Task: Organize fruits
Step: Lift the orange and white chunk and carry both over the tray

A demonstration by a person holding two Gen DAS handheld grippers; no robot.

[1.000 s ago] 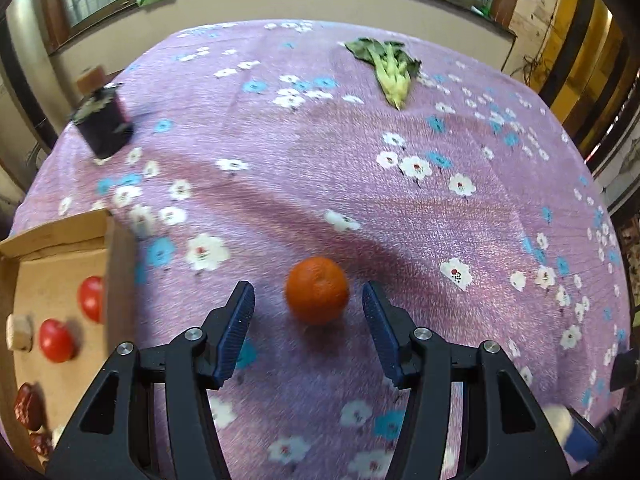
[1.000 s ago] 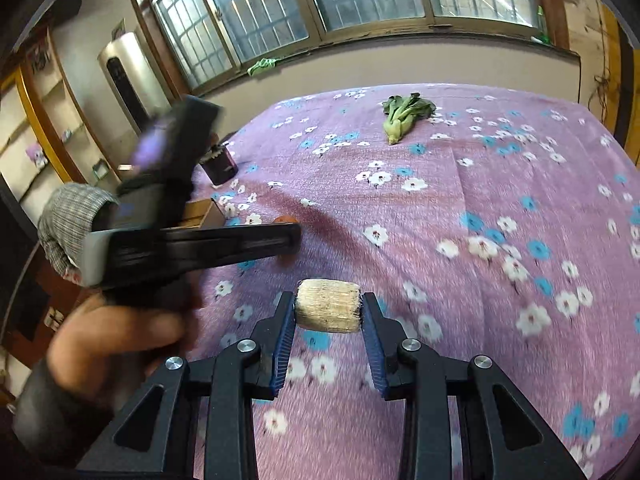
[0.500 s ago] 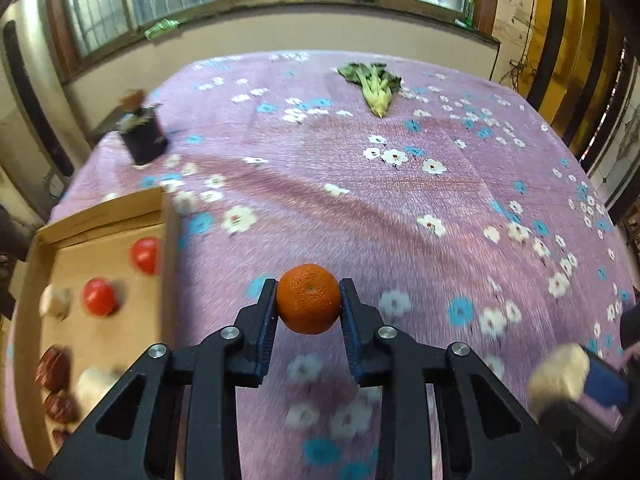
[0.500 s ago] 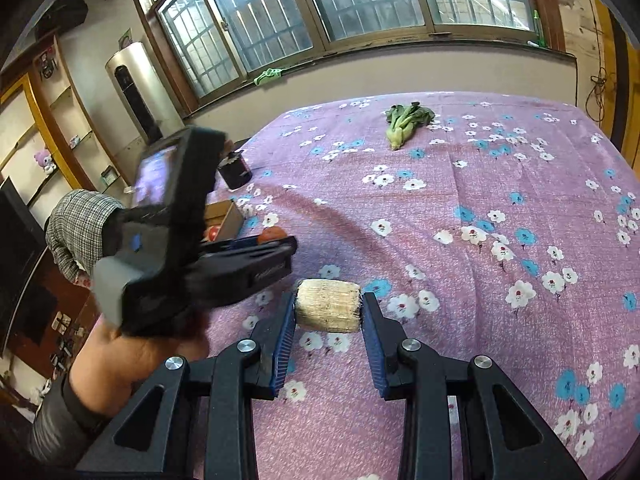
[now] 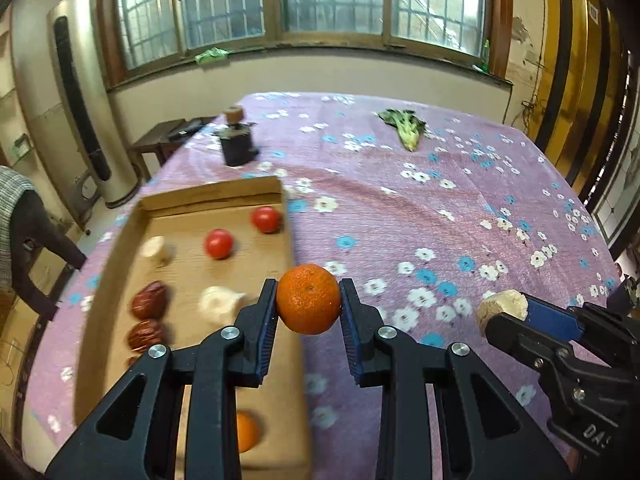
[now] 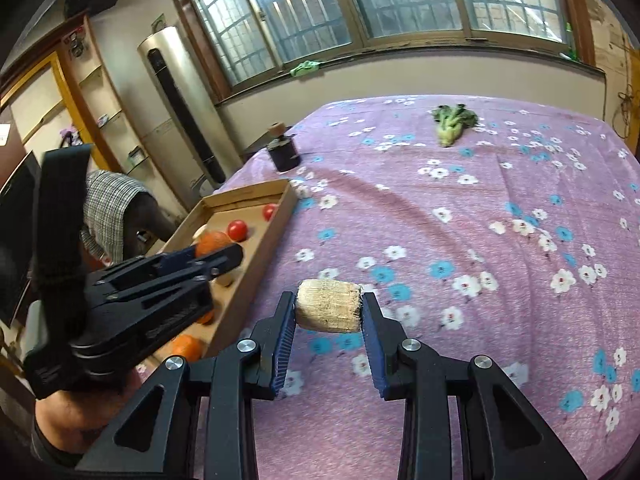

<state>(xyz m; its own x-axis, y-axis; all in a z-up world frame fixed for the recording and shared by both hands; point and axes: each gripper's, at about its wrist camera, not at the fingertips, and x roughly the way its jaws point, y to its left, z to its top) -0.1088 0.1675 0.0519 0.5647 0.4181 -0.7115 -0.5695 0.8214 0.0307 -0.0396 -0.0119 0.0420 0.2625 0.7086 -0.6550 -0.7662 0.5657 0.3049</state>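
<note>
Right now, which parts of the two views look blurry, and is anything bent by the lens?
Left wrist view: the held orange is sharp, the cardboard tray smeared. Right wrist view: the pale chunk is crisp, the left gripper slightly soft. Both bow the window frames.

Both tools are matte black plastic. The left tongs (image 5: 308, 310) have two angular fingers with triangular cut-outs, round silver screw heads at the joints, and ribbed blue pads (image 5: 266, 330) on their inner faces. The right tongs (image 6: 328, 312) match them: same black frame, silver screws and blue ridged pads. Pale embossed letters mark the right tool's body. A dark sleeve (image 6: 52, 446) covers the left forearm.
</note>
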